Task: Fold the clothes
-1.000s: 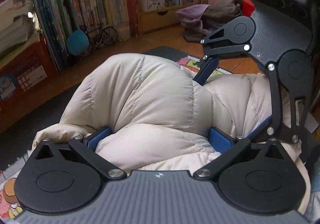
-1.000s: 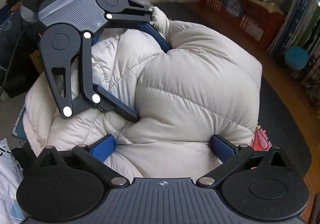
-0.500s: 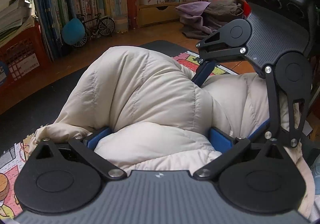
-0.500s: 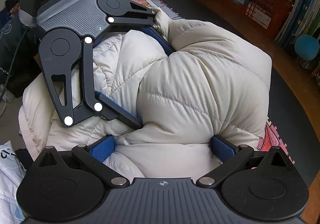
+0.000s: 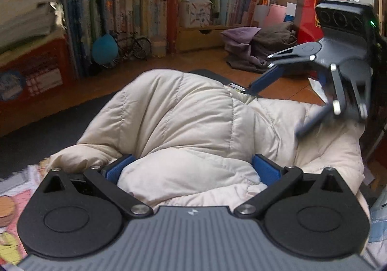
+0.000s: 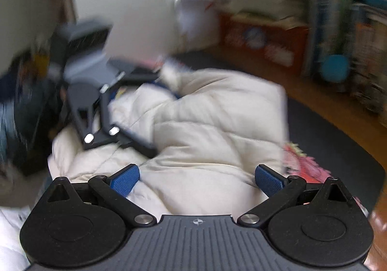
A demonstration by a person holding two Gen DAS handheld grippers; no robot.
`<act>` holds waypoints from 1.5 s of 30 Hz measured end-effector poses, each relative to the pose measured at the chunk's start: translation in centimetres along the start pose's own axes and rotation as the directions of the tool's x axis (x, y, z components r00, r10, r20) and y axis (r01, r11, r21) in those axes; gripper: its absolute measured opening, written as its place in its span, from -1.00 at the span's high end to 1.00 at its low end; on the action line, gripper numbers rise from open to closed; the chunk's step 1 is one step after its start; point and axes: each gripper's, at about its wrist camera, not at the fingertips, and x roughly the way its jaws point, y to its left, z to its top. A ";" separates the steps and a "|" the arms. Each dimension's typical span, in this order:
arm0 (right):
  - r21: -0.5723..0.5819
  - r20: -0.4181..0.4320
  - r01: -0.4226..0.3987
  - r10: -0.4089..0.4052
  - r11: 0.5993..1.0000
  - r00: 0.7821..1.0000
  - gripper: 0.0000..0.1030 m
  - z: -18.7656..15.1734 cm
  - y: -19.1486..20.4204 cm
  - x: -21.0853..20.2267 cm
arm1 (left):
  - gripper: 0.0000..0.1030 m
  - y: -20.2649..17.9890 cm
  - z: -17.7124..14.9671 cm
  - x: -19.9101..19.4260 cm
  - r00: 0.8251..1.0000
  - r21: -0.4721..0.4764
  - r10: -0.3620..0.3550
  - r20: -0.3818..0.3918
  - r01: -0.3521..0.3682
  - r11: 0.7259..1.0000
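A cream puffer jacket [image 5: 183,111] lies bundled in a rounded heap on a dark mat [image 6: 326,130]. My left gripper [image 5: 192,168] is open wide, and a thick fold of the jacket bulges between its blue pads [image 5: 118,167]. In the right wrist view the left gripper [image 6: 157,116] straddles the far left side of the jacket [image 6: 217,121]. My right gripper [image 6: 197,180] is open and held above the near edge of the heap. In the left wrist view the right gripper [image 5: 285,104] hangs blurred at the upper right, clear of the fabric.
Bookshelves [image 5: 135,17] and red crates [image 5: 31,70] line the far wall. A pile of purple and grey clothes [image 5: 256,46] lies on the wooden floor [image 5: 205,60]. A colourful puzzle mat [image 6: 300,164] shows at the mat's edge.
My right gripper has lifted off the jacket and pulled back to the right; its view is blurred by the motion. The left gripper stays around the bundle.
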 end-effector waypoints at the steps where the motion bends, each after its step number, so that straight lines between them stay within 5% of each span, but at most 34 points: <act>1: 0.050 0.038 0.009 -0.011 0.999 0.999 -1.00 -0.5 -1.0 -0.6 | -1.00 -0.3 0.1 -0.6 1.000 0.006 0.019 0.008 -0.019 1.000; 4: 0.270 0.108 -0.031 0.002 0.962 0.994 -1.00 -2.6 -4.7 -0.7 | -1.00 -1.2 -0.1 -2.9 0.997 0.013 0.065 0.046 -0.066 0.998; 6: 0.415 0.112 -0.094 0.052 0.905 0.992 -1.00 -3.8 -6.7 -0.2 | -1.00 -1.2 -0.4 -4.6 0.993 0.001 0.093 0.072 -0.093 0.996; 16: 0.536 0.031 -0.228 0.251 0.813 0.967 -1.00 -4.6 -5.1 6.5 | -1.00 -0.3 -3.3 -6.1 0.991 -0.103 0.130 0.033 -0.126 0.987; 19: 0.583 0.049 -0.256 0.282 0.771 0.958 -0.84 -4.1 -3.8 7.9 | -1.00 0.6 -3.2 -6.2 0.982 -0.107 0.188 0.022 -0.185 0.977; 22: 0.627 0.085 -0.273 0.285 0.729 0.955 -0.43 -3.1 -3.0 9.3 | -1.00 2.4 -3.2 -7.5 0.960 -0.142 0.280 0.016 -0.275 0.951; 26: 0.682 0.125 -0.303 0.303 0.665 0.945 -0.22 -1.0 -2.1 12.3 | -1.00 4.8 -3.5 -9.6 0.908 -0.189 0.420 -0.003 -0.413 0.891; 31: 0.690 0.144 -0.304 0.287 0.657 0.947 -0.18 3.8 -0.7 17.7 | -1.00 7.2 -4.1 -13.4 0.774 -0.212 0.632 -0.042 -0.625 0.751; 33: 0.688 0.140 -0.293 0.275 0.664 0.951 -0.18 5.8 0.2 20.0 | -1.00 7.7 -3.7 -15.5 0.732 -0.219 0.681 -0.025 -0.668 0.711; 35: 0.692 0.139 -0.277 0.254 0.667 0.957 -0.19 7.6 1.5 22.4 | -1.00 7.6 -2.9 -17.8 0.710 -0.216 0.704 0.028 -0.683 0.697; 37: 0.693 0.141 -0.261 0.229 0.673 0.963 -0.19 9.1 2.8 24.6 | -1.00 7.1 -2.1 -19.6 0.713 -0.212 0.693 0.108 -0.665 0.717; 40: 0.705 0.154 -0.241 0.189 0.667 0.970 -0.23 10.9 5.1 27.4 | -1.00 6.7 -1.6 -19.8 0.766 -0.178 0.612 0.197 -0.585 0.791; 42: 0.709 0.160 -0.236 0.175 0.664 0.972 -0.30 11.8 6.5 29.2 | -1.00 7.2 -2.0 -18.0 0.799 -0.133 0.572 0.185 -0.557 0.820; 45: 0.687 0.163 -0.241 0.179 0.685 0.970 -0.39 12.1 7.6 30.4 | -1.00 10.1 -3.7 -14.7 0.828 -0.161 0.556 0.070 -0.540 0.826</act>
